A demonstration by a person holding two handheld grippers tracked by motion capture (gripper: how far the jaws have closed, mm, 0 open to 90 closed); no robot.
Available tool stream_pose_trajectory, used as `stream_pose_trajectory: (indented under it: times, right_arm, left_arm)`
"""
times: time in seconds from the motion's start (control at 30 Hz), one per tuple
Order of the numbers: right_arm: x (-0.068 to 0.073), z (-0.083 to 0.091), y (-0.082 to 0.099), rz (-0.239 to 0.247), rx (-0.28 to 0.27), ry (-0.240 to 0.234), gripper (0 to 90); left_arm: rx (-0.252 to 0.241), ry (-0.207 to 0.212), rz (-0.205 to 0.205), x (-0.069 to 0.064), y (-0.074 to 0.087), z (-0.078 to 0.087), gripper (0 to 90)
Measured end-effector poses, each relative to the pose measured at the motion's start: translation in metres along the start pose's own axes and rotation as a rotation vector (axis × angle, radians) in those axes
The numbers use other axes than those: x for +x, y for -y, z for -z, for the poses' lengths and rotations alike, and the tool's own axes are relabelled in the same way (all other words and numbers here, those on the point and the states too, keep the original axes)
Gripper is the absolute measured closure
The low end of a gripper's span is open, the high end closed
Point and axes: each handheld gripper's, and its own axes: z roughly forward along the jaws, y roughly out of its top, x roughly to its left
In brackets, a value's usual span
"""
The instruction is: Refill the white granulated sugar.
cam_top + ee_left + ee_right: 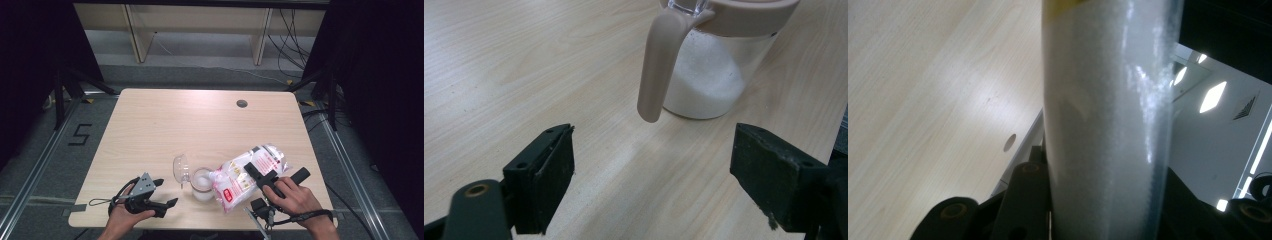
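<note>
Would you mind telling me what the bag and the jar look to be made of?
The bag looks like thin glossy clear plastic film: it crinkles, shines and shows white grains inside. The jar seems clear glass or hard plastic, since white grains show through; its collar and handle look matte beige plastic.

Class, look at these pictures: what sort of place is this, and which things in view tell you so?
Probably a lab or recording workspace, not a kitchen. A bare wooden table stands inside a metal frame with dark curtains, a marked number 5 on the floor, and loose cables behind.
</note>
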Motion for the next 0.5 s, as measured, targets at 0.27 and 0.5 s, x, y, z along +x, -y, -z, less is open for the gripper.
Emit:
stream_pose_trajectory:
  times: [0.27, 0.5]
  right_arm:
    - [0.0025, -0.0019, 0.0022, -0.085, -0.038, -0.009, 76.1]
    - [0.0009, -0.0021, 0.0064, -0.138, -0.069, -0.014, 76.3]
  left_arm:
    - [-0.014, 0.001, 0.010, -0.0010, 0.0000, -0.0003, 17.5]
    - [-0.010, 0.000, 0.005, -0.0006, -0.0001, 0.0001, 17.5]
